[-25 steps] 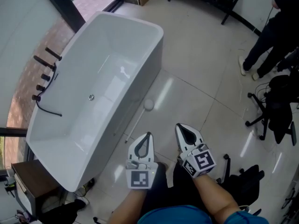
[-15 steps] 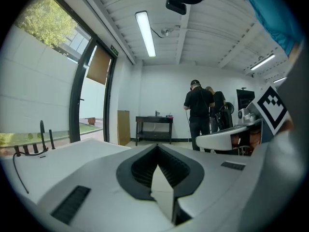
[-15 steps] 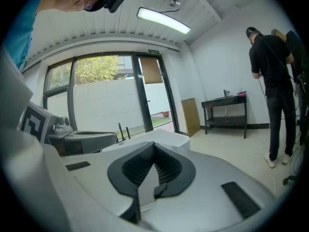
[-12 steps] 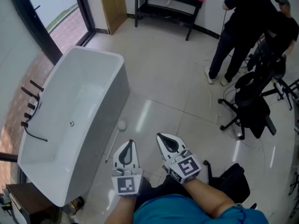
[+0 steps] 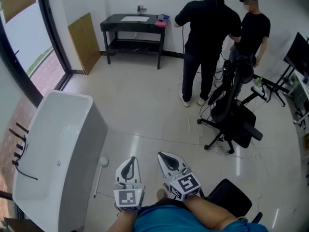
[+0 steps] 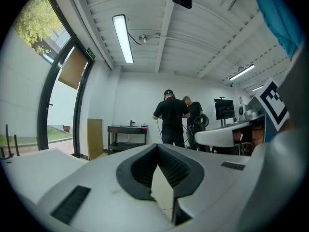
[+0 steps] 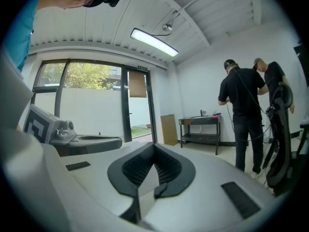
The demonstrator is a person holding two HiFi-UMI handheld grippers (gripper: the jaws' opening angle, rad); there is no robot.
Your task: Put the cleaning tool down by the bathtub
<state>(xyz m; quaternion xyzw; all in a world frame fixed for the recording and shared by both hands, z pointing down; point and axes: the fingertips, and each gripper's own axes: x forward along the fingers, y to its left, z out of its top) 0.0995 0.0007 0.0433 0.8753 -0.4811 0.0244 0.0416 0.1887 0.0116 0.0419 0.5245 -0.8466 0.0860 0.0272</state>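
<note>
The white bathtub (image 5: 53, 149) stands at the left of the head view. The cleaning tool (image 5: 100, 173), a thin white stick with a round white head, lies on the floor tiles right beside the tub's wall. My left gripper (image 5: 130, 160) and right gripper (image 5: 165, 155) are held close to my body, side by side, both apart from the tool. Each is shut with nothing between its jaws. The left gripper view shows that gripper (image 6: 157, 150) shut and pointing into the room, and the right gripper (image 7: 154, 149) does the same in its own view.
Two people in black (image 5: 207, 37) stand at the back right beside an office chair (image 5: 231, 115). A black table (image 5: 133, 30) stands against the far wall and a wooden board (image 5: 86, 42) leans near the window. A black bag (image 5: 227, 197) lies by my right leg.
The head view has lifted from the tub toward the room, so the tub and tool now sit at lower left. Both grippers stayed shut near my body.
</note>
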